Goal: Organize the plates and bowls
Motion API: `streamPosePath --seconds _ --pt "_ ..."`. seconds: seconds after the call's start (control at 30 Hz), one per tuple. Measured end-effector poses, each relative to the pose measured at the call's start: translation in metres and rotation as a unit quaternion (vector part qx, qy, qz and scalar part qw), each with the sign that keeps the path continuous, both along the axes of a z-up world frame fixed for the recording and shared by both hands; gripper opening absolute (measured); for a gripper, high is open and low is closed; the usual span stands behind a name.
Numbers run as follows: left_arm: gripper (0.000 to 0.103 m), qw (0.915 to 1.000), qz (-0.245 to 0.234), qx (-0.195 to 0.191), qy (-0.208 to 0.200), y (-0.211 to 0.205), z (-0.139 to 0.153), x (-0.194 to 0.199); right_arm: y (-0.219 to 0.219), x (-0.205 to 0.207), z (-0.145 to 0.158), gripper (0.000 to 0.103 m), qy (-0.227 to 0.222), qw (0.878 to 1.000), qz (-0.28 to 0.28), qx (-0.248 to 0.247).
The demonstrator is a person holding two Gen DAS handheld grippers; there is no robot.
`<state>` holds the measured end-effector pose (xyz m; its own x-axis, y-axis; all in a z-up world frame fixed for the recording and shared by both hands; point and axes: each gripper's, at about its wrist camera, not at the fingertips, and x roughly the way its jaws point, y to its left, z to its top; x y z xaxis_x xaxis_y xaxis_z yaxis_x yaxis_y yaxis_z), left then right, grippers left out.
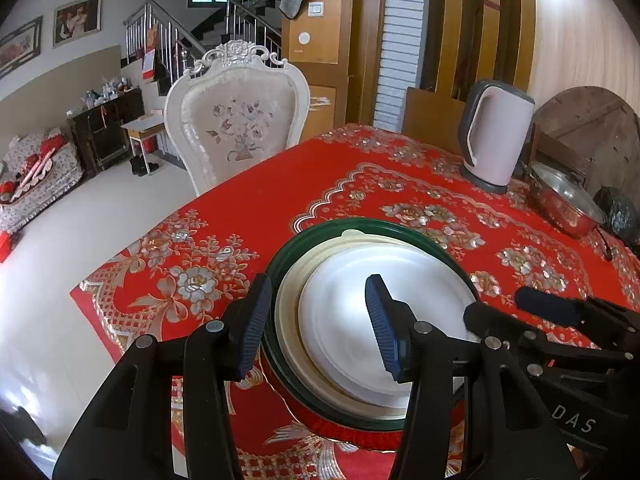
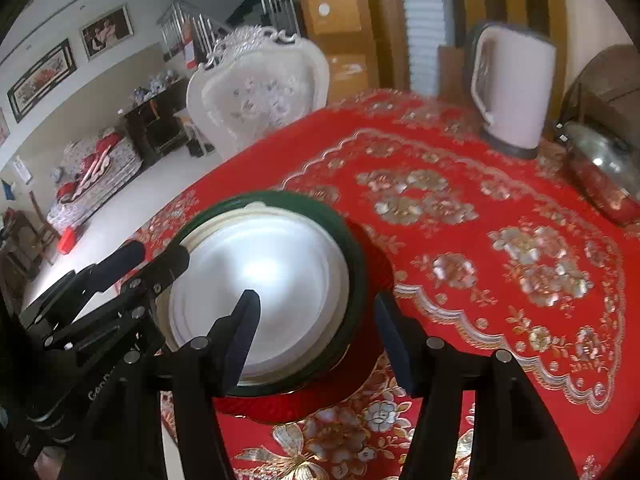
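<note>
A stack of dishes stands on the red floral tablecloth [image 1: 320,184]: a white plate [image 1: 352,320] on top, a cream plate [image 1: 288,312] under it, a dark green plate [image 1: 280,256] below, and a red plate [image 1: 344,432] at the bottom. The stack also shows in the right wrist view [image 2: 264,272]. My left gripper [image 1: 320,320] is open, its jaws astride the stack's left rim. My right gripper [image 2: 316,332] is open, astride the stack's right rim, and shows in the left wrist view [image 1: 520,308].
A white electric kettle [image 1: 496,136] stands at the table's far side. A steel pot with a glass lid [image 1: 564,200] lies to its right, beside a black bag [image 1: 618,212]. An ornate white chair [image 1: 236,120] stands at the far left edge of the table.
</note>
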<state>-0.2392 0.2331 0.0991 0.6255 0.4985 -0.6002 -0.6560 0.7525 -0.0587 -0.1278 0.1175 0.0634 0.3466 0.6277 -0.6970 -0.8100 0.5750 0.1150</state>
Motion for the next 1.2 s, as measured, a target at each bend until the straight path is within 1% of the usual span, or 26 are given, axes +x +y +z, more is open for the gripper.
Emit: streamPosePath --seconds 0.03,0.13,0.27,0.33,0.43,0.53,0.7,0.83,0.9,0.97,1.0,1.07,1.2 --pt "0.049 1.0000 0.003 0.003 0.000 -0.001 0.000 -0.001 -0.002 -0.002 0.001 0.061 -0.013 1.000 -0.007 0.003" --pt "0.049 0.9999 0.007 0.013 0.003 -0.006 0.000 -0.002 -0.004 -0.003 0.000 0.064 -0.029 0.999 -0.023 0.011" --pt "0.049 0.9997 0.012 0.019 0.002 -0.011 -0.002 -0.004 -0.005 -0.005 -0.003 0.065 -0.052 0.998 -0.037 0.014" --pt "0.049 0.9996 0.020 0.019 0.007 -0.012 -0.004 -0.005 -0.005 -0.007 -0.006 0.065 -0.055 0.997 -0.041 0.021" --pt "0.049 0.9997 0.018 0.006 0.012 -0.008 -0.008 -0.006 -0.005 -0.005 -0.009 0.065 -0.050 0.997 -0.043 0.026" --pt "0.049 0.9996 0.018 0.007 0.019 -0.008 -0.010 -0.006 -0.005 -0.006 -0.009 0.066 -0.053 0.997 -0.046 0.029" --pt "0.049 0.9995 0.021 0.021 0.005 -0.008 -0.007 -0.009 -0.005 -0.006 -0.008 0.066 -0.053 0.997 -0.044 0.031" --pt "0.049 0.9997 0.018 0.016 -0.004 -0.005 -0.005 -0.011 -0.006 -0.007 -0.006 0.066 -0.053 0.997 -0.046 0.035" --pt "0.052 0.9997 0.018 0.015 -0.002 -0.003 -0.005 -0.011 -0.007 -0.008 -0.006 0.066 -0.055 0.997 -0.046 0.036" --pt "0.062 0.9997 0.017 0.017 -0.005 -0.003 -0.005 -0.012 -0.007 -0.007 -0.006 0.066 -0.054 0.997 -0.045 0.036" --pt "0.064 0.9997 0.017 0.017 -0.009 -0.004 -0.004 -0.012 -0.007 -0.008 -0.007 0.066 -0.053 0.997 -0.044 0.036" --pt "0.066 0.9994 0.015 0.028 -0.015 -0.005 -0.002 -0.014 -0.006 -0.008 -0.007 0.066 -0.051 0.997 -0.042 0.036" --pt "0.067 0.9974 0.020 0.068 -0.008 -0.014 0.003 -0.014 -0.006 -0.008 -0.007 0.066 -0.051 0.997 -0.043 0.037"
